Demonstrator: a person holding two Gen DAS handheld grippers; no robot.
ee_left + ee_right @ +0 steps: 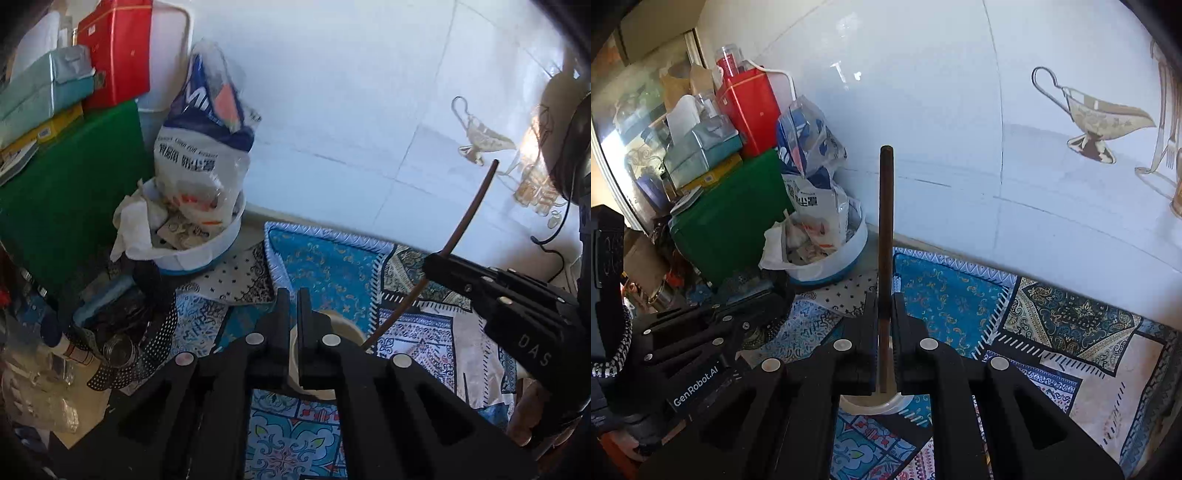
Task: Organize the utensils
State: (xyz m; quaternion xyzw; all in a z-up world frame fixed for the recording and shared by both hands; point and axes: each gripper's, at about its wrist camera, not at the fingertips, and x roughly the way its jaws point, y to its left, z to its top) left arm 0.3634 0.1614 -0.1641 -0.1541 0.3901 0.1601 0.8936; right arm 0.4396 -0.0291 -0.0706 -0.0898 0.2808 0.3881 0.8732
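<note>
Gripping a dark chopstick [885, 236], the right gripper [885, 332] held it upright above a cream cup [871, 404].

The left gripper [289, 314] hovered nearly closed, empty, over the patterned desk [332, 273].

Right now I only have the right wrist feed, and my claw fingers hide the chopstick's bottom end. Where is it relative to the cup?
Observer: In the left wrist view the chopstick leans. Its lower tip sits at the rim of the cup, on the side nearest the right claw. I cannot tell if it is inside or just touching.
Operator: Is the left claw holding the cup?
Observer: The left claw has its fingers nearly together, with the cup wall showing in the gap. Grip unconfirmed.
Operator: Anything left of the cup?
Observer: A black perforated holder, with a glass jar beside it.
</note>
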